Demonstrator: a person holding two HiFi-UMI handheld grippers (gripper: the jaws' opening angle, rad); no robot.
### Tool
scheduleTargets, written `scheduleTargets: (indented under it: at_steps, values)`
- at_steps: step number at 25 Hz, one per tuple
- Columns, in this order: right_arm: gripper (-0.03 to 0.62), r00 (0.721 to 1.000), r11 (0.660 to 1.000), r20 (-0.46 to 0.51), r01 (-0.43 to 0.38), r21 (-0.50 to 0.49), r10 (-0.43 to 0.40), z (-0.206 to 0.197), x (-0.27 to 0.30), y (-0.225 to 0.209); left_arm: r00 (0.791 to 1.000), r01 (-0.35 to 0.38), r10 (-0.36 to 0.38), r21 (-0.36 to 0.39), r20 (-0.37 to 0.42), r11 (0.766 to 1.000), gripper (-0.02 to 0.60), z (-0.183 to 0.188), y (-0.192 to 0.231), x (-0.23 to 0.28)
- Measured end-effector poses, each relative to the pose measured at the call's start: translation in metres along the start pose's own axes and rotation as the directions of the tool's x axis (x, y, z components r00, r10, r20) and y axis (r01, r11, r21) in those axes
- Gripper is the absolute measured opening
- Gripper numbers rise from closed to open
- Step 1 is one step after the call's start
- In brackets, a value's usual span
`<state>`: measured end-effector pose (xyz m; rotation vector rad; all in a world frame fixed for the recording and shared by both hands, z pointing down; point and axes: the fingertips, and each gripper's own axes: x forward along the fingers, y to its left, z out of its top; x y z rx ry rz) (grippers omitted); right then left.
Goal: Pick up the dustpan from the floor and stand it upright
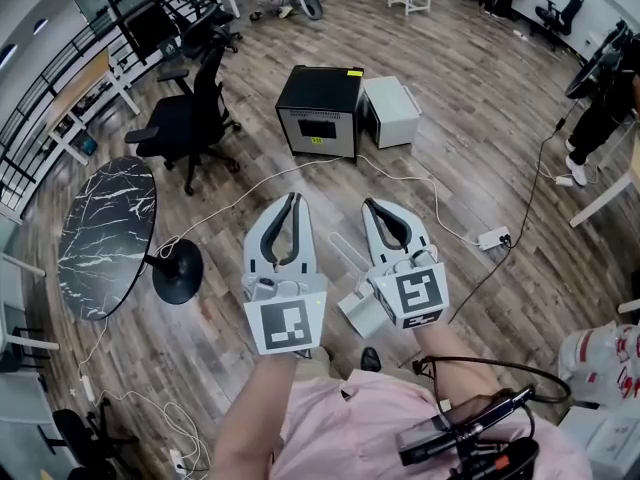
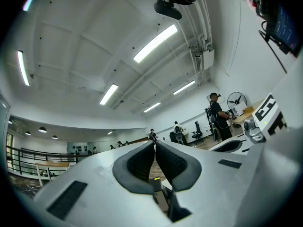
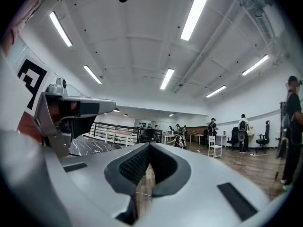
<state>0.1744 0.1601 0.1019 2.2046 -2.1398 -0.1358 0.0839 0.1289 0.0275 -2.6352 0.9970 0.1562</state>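
A pale grey dustpan (image 1: 360, 314) lies on the wooden floor just ahead of my feet. Its long white handle (image 1: 345, 251) runs away from me between the two grippers, and the right gripper covers part of the pan. Both grippers are held up above the floor, side by side, pointing forward. My left gripper (image 1: 294, 199) is shut with nothing in it, and so is my right gripper (image 1: 371, 205). The left gripper view has the left gripper (image 2: 154, 144) closed against the far room. In the right gripper view, the right gripper (image 3: 149, 145) looks the same. Neither touches the dustpan.
A black cabinet (image 1: 320, 111) and a white box (image 1: 390, 111) stand ahead on the floor. To the left are a black office chair (image 1: 190, 118) and a round marble table (image 1: 105, 236). A power strip (image 1: 494, 237) with cables lies on the right, with a person (image 1: 610, 98) beyond.
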Motion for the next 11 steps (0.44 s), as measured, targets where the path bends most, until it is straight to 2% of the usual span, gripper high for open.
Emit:
scheduleTargets:
  at_steps: [11]
  values:
    - [0.002,1.000,1.000,0.014,-0.001,-0.004,0.001,0.0030,-0.0008,0.0077,1.000,0.024,-0.024,-0.005,0.008,1.000,0.023,-0.0010,-0.0009,-0.0028]
